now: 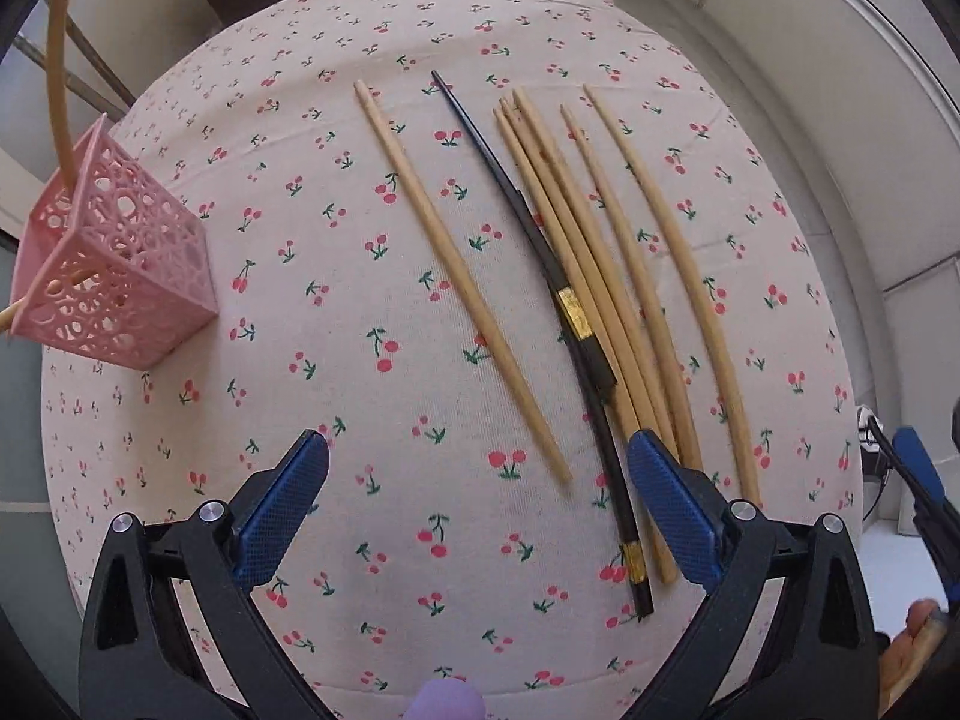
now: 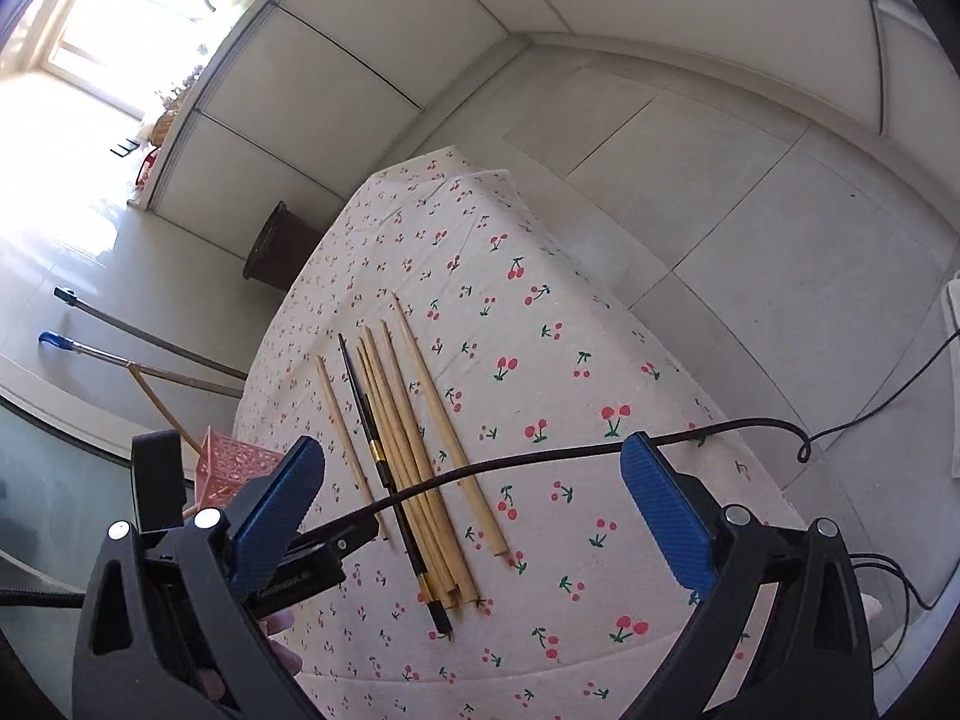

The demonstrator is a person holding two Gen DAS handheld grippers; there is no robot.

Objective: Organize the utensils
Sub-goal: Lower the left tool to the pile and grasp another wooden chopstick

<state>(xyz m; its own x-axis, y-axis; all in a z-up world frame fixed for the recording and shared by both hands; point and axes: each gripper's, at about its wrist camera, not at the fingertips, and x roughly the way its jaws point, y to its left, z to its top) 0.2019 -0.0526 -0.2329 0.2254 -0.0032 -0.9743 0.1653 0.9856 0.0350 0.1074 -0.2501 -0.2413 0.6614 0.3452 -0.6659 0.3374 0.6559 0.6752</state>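
Note:
Several pale wooden chopsticks [image 1: 606,276] and a black chopstick pair with gold bands [image 1: 570,312] lie side by side on the cherry-print tablecloth [image 1: 336,312]. One wooden chopstick [image 1: 462,282] lies apart to their left. A pink lattice holder [image 1: 114,264] stands at the table's left edge with one chopstick [image 1: 57,78] in it. My left gripper [image 1: 480,492] is open and empty, low over the near ends. My right gripper [image 2: 474,492] is open and empty, higher up; the chopsticks [image 2: 414,450] and the holder [image 2: 231,468] show below it.
The table edge runs close behind the holder and along the right side. A black cable [image 2: 600,450] crosses the right wrist view. A dark bin [image 2: 276,252] and mop handles [image 2: 150,354] stand on the tiled floor beyond the table.

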